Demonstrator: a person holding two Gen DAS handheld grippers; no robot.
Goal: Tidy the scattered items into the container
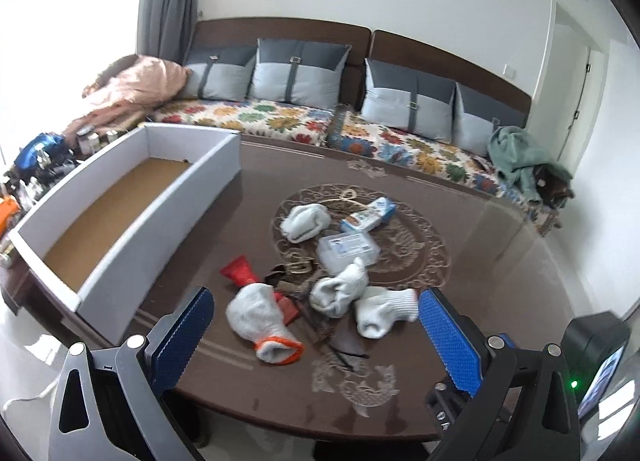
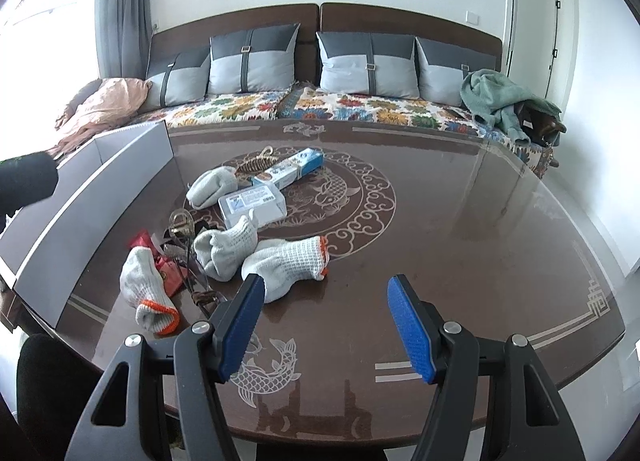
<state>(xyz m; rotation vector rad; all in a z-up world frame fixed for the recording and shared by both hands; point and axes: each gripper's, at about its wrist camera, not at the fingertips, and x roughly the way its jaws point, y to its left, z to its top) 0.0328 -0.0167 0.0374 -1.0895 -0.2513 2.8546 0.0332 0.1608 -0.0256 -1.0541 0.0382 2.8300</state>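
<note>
Hovering over the mess, the left gripper (image 1: 316, 325) and the right gripper (image 2: 324, 321) both have their jaws wide and hold nothing — ready to pick, I think. The gloves (image 1: 264, 321), a clear plastic box (image 1: 348, 251) and a blue-and-white carton (image 1: 368, 215) lie bunched together in the middle of the brown surface (image 1: 460, 301). The white container (image 1: 120, 197) sits off to the left, bare inside. Dark straps (image 1: 320, 325) lie tangled under the gloves — they could snag. A sofa (image 2: 360, 109) stands behind.
</note>
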